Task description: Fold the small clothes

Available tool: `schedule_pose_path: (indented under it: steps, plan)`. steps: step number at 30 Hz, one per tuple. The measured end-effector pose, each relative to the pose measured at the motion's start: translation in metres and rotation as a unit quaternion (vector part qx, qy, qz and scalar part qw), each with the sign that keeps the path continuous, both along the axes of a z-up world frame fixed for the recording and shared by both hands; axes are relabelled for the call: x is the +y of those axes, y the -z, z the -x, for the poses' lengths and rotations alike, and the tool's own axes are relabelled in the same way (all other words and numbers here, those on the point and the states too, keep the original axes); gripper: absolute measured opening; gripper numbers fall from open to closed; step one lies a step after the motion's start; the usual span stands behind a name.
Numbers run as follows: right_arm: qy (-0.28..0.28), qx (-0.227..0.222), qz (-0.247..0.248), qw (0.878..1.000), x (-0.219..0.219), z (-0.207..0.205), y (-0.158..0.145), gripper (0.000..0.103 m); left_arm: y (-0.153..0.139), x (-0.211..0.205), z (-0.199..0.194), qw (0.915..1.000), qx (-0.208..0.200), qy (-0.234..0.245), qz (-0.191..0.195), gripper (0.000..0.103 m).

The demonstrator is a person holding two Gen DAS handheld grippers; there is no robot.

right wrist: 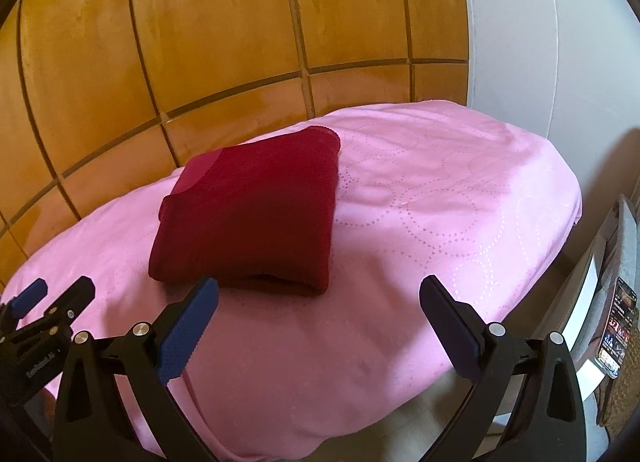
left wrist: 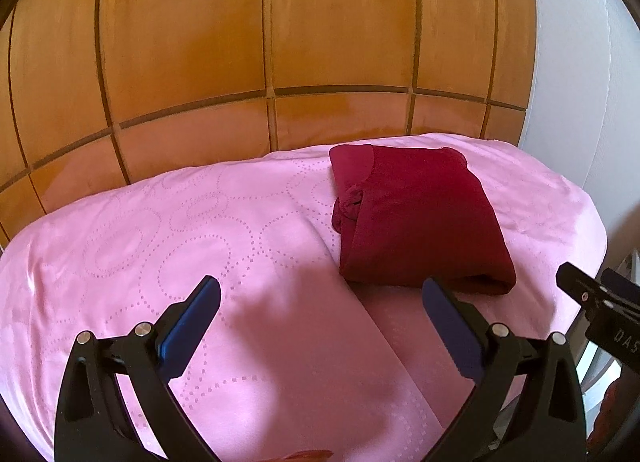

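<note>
A dark red garment lies folded into a compact, thick rectangle on the pink sheet of a bed, toward the back of the bed near the wooden headboard and closer to the side where the white wall stands. Its rounded fold faces the near side; at its left edge in the left wrist view a bunched bit of fabric pokes out of the stack.

The left gripper hovers over bare sheet just in front of the garment with its jaws spread wide and nothing between them. The right gripper hangs likewise in front of the near fold, jaws wide apart and empty; neither touches the cloth. Each gripper shows at the edge of the other's view, so they sit side by side.

The fold looks essentially finished, so the step in hand is probably tidying or letting go. To do it well, tuck that bunched bit under the left edge with one jaw tip rather than pinching the whole stack, which could drag the layers apart. Press lightly from above to flatten the top layer, keep the other gripper clear, and draw both back low and straight so no finger catches the near fold or rumples the sheet.
</note>
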State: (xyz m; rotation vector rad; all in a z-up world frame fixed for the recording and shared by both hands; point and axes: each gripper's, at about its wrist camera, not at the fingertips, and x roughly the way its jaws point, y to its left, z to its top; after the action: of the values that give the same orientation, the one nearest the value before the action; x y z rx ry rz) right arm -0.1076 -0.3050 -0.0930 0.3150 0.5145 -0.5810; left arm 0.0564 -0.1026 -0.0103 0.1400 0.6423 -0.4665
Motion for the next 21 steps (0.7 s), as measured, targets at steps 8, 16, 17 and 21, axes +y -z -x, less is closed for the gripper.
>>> schedule_pose_path:
  steps: [8,16,17,21]
  plan:
    - [-0.001,0.002,0.008,1.0,0.0027,0.0005,-0.0013,0.099,0.0,0.0046,-0.002,0.9999,0.01,-0.002,0.002,0.101]
    - [-0.004,0.002,0.012,1.0,0.0023,-0.0011,-0.0021,0.099,-0.0007,0.0039,-0.001,0.9999,0.01,-0.003,0.003,0.101]
    - [-0.004,0.002,0.011,1.0,0.0028,-0.0012,-0.0021,0.099,-0.0006,0.004,-0.0013,0.9999,0.01,-0.003,0.003,0.101]
    - [-0.003,0.002,0.01,1.0,0.0035,-0.0005,-0.0021,0.099,-0.0009,0.0041,-0.0009,0.9999,0.012,-0.003,0.004,0.101]
